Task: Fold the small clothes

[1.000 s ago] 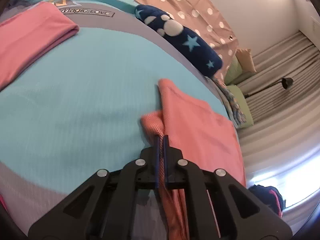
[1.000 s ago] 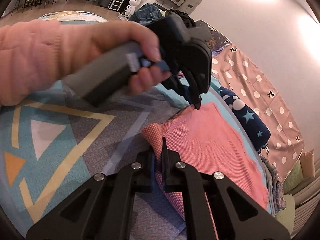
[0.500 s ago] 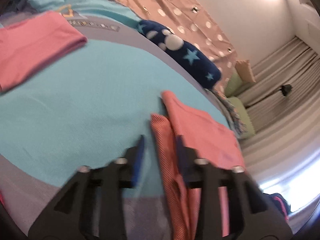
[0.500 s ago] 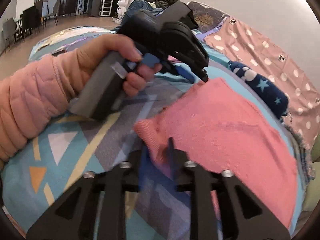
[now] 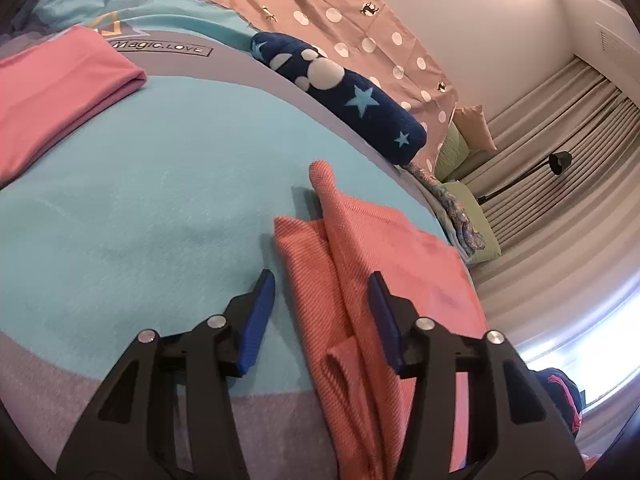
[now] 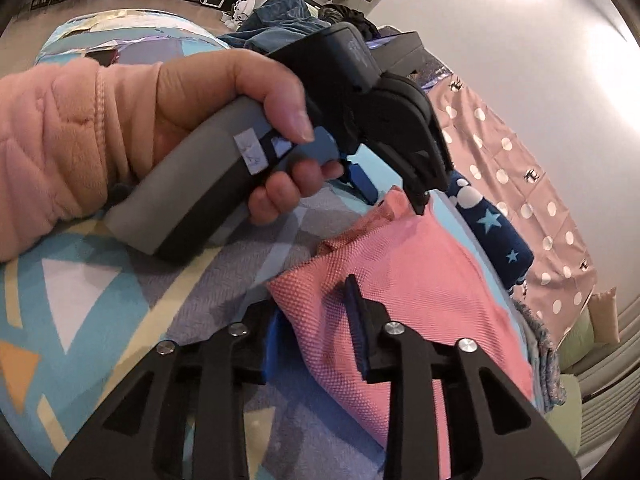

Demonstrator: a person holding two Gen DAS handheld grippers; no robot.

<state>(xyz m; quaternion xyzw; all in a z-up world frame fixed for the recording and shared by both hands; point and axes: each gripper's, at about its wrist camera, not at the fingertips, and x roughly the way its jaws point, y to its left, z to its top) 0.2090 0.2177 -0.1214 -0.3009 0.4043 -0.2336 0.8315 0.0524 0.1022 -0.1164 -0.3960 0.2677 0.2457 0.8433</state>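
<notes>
Left wrist view: left gripper (image 5: pixel 322 296) opening, folded coral cloth (image 5: pixel 372 264) loose between its jaws; right gripper (image 6: pixel 316 308) closing astride the cloth's near corner; release step, smoothing judged next.

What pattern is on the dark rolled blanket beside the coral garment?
Navy blanket with light blue stars and white mouse-head shapes, clearest in the left wrist view.

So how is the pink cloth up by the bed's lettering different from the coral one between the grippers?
The pink cloth looks smooth and lies neatly folded; the coral cloth is coarse-woven, with rumpled, raised folds. No gripper is near the pink cloth; the coral one lies between both grippers' fingers. Both rest on the bedspread.
</notes>
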